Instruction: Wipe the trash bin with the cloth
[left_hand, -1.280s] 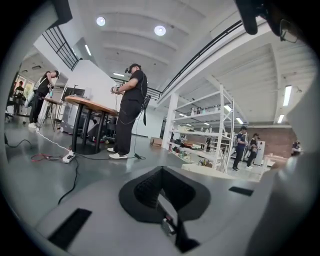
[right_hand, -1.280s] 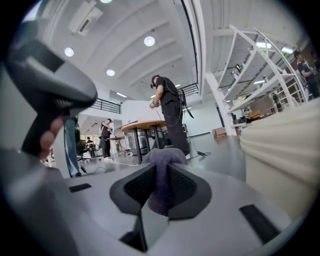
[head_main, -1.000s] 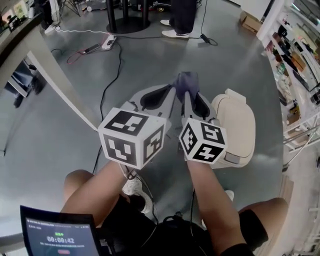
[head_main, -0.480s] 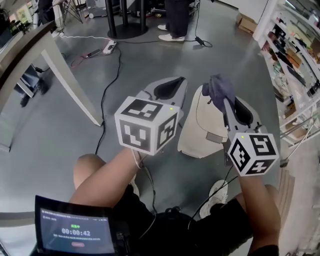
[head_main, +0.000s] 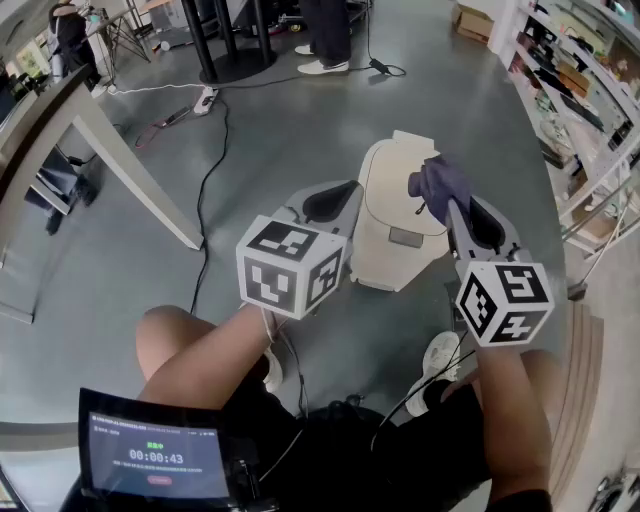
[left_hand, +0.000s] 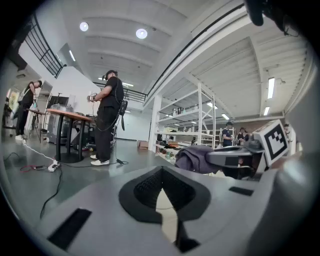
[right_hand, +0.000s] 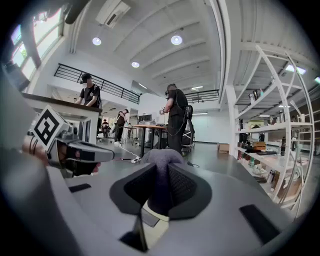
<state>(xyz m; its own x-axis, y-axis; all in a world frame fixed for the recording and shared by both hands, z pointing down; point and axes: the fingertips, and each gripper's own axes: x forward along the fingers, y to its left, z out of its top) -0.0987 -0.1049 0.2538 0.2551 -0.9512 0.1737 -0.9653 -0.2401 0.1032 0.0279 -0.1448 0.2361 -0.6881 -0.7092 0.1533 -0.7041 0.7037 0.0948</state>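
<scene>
Head view shows a cream plastic trash bin (head_main: 392, 205) standing on the grey concrete floor (head_main: 280, 110) in front of the person's knees, between the two tools. The right tool (head_main: 446, 200) is clamped on a dark purple crumpled cloth (head_main: 440, 180), which sits over the right side of the bin's lid. In the right gripper view the cloth (right_hand: 160, 159) fills the gap between the black pads. The left tool (head_main: 350, 186) lies just beside the bin's left side, its jaws together with nothing between them.

Lab hall: storage racks (left_hand: 200, 131), workbenches (left_hand: 70, 116).
</scene>
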